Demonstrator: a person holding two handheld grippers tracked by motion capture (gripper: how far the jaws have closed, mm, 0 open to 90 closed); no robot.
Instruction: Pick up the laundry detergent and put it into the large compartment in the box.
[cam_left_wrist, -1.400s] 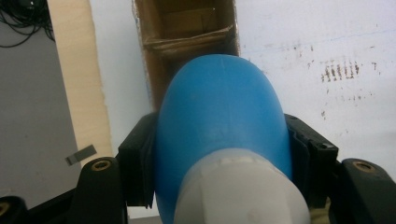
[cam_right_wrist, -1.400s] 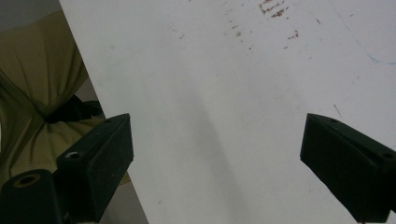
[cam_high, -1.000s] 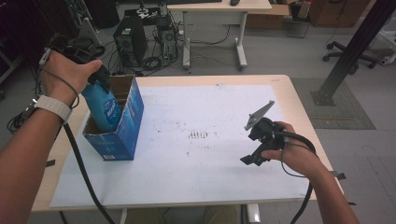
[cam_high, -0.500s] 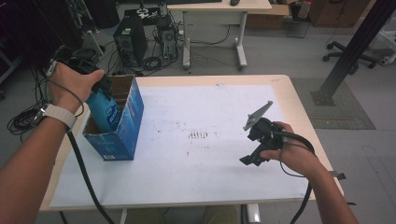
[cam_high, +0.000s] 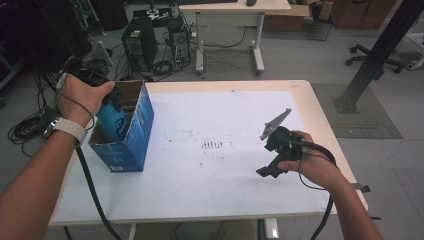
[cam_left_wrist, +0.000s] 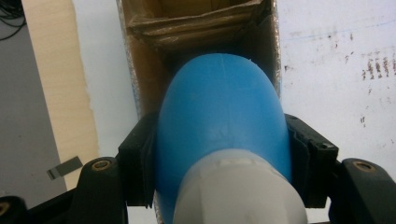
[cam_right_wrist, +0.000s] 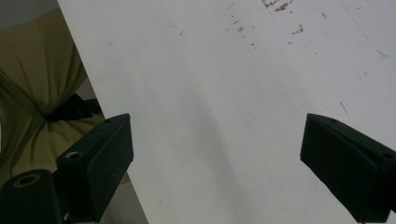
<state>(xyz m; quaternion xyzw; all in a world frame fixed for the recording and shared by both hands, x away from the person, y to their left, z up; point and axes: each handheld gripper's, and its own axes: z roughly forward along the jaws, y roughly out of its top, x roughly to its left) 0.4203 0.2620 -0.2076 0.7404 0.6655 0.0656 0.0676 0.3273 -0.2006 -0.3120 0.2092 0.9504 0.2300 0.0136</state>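
While your left gripper (cam_left_wrist: 219, 186) kept its jaws clamped on the rounded blue plastic bottle (cam_high: 114, 122), you lowered it over the last second deeper into the open blue cardboard box (cam_high: 131, 145) at the table's left edge. That put placement close, I judged. Your right gripper (cam_high: 272, 150) idled with jaws wide apart over the white tabletop (cam_high: 225, 195).

Open-topped blue cardboard box (cam_high: 131, 134) at the table's left edge: its brown inner walls sit tight on both sides of the blue plastic bottle (cam_left_wrist: 223, 122), with more slack ahead. White table sheet (cam_high: 220, 185) is bare from box to right edge. Only obstacle there: right gripper (cam_right_wrist: 215, 172), jaws wide apart, low over the sheet.
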